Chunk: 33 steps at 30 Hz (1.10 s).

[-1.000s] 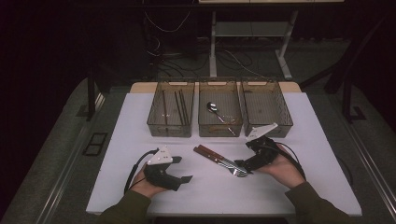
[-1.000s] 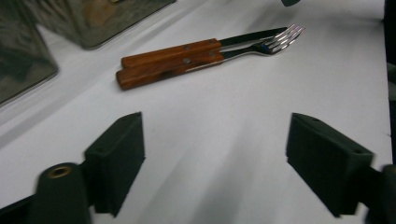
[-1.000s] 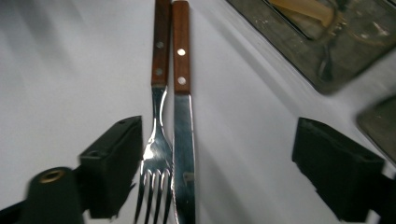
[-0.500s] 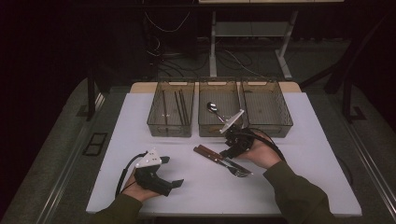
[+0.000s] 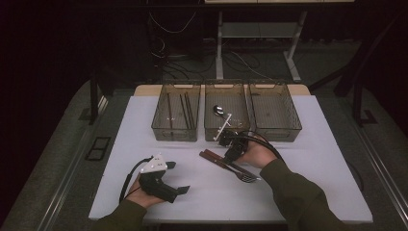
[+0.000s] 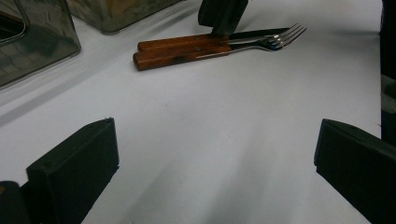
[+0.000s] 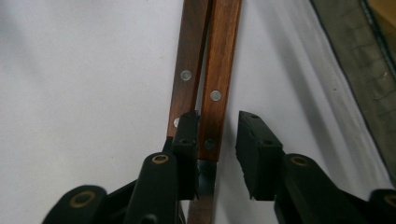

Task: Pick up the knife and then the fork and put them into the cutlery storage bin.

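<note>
Right gripper [image 7: 215,140] jaws have just been closing, now narrowed astride one wood-handled knife [image 7: 219,79], not yet clamped. It lies on white surface [image 5: 312,159] touching wood-handled fork [image 7: 189,60]. Risk: jaw wedged betw. handles may snag both or skid off.

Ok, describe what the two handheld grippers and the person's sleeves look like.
Both are black. The left gripper carries a pale grey three-cornered plate and a black looping cable. The right gripper has blocky black fingers with brass-coloured pivot pins; a black cable trails from it. Sleeves are dark olive.
</note>
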Each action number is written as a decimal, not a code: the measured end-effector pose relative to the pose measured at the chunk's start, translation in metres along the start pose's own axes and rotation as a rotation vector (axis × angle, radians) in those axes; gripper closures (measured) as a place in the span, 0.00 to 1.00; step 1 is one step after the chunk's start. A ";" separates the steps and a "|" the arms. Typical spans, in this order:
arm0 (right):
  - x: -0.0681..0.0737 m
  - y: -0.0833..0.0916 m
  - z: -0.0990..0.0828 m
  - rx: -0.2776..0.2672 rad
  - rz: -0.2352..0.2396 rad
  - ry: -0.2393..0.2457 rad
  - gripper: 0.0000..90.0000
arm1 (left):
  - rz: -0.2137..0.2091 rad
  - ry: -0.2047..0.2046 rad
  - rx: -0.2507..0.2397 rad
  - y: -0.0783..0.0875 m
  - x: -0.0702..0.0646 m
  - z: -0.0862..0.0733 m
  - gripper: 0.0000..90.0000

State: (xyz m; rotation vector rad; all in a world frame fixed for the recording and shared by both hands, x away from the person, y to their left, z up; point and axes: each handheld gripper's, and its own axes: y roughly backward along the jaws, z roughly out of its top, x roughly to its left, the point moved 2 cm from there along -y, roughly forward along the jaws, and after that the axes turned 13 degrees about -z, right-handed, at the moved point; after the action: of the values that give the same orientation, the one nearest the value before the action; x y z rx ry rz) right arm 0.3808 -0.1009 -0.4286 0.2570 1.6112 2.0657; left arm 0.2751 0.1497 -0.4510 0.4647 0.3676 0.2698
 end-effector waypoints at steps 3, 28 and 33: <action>0.000 -0.002 0.002 0.024 -0.004 0.002 0.79 | -0.004 -0.004 0.002 0.000 0.000 0.000 0.00; 0.007 -0.012 0.008 0.104 -0.051 0.039 0.86 | -0.011 -0.006 0.007 -0.001 0.000 0.000 0.00; 0.006 -0.011 0.008 0.101 -0.046 0.030 0.86 | -0.013 -0.004 0.008 -0.001 0.000 0.000 0.00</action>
State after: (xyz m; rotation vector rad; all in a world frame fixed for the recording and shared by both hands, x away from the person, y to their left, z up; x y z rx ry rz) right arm 0.3821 -0.0897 -0.4380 0.2222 1.7260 1.9657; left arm 0.2757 0.1492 -0.4512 0.4709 0.3679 0.2551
